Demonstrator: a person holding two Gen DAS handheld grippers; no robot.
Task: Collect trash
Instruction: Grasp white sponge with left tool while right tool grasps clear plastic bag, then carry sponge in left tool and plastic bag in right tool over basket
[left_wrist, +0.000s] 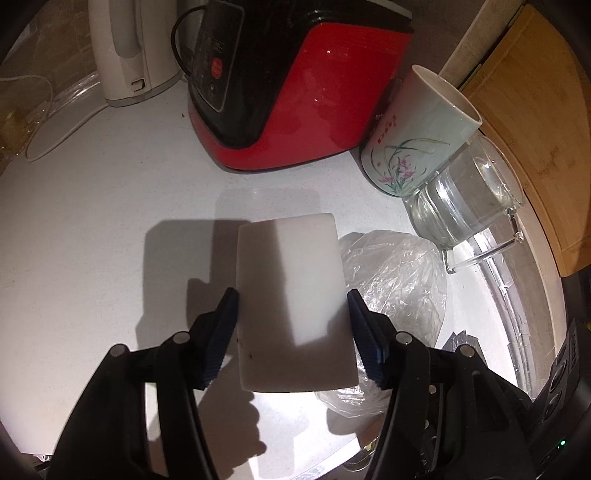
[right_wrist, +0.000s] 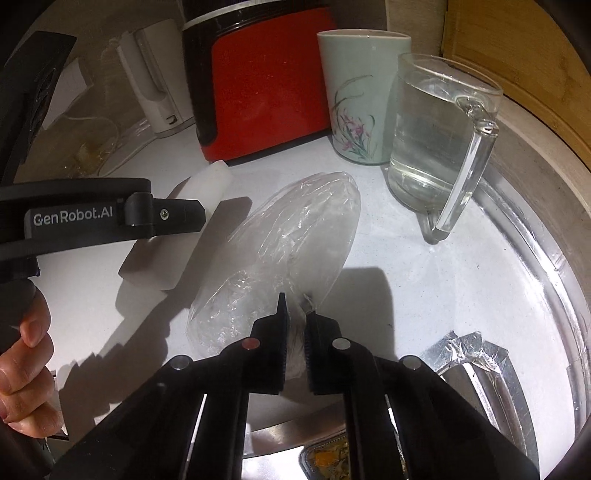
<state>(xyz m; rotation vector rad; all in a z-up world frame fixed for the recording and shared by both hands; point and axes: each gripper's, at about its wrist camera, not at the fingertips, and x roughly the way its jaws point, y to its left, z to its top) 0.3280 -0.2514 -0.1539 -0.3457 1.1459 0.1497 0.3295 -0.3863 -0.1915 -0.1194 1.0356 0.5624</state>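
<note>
Plastic bag (right_wrist: 280, 243) pinched at its near end by the right gripper (right_wrist: 295, 332) — glass pitcher (right_wrist: 436, 147) at two o'clock could snag. Left gripper (left_wrist: 291, 325) clamps a white block (left_wrist: 291, 295) — may slip.

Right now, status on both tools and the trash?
Left tool shut on white block. Right tool shut on plastic bag. Glass pitcher and floral cup beyond, apart.

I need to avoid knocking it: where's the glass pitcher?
In both views the glass pitcher stands at the right, beside the floral cup, behind the plastic bag.
</note>
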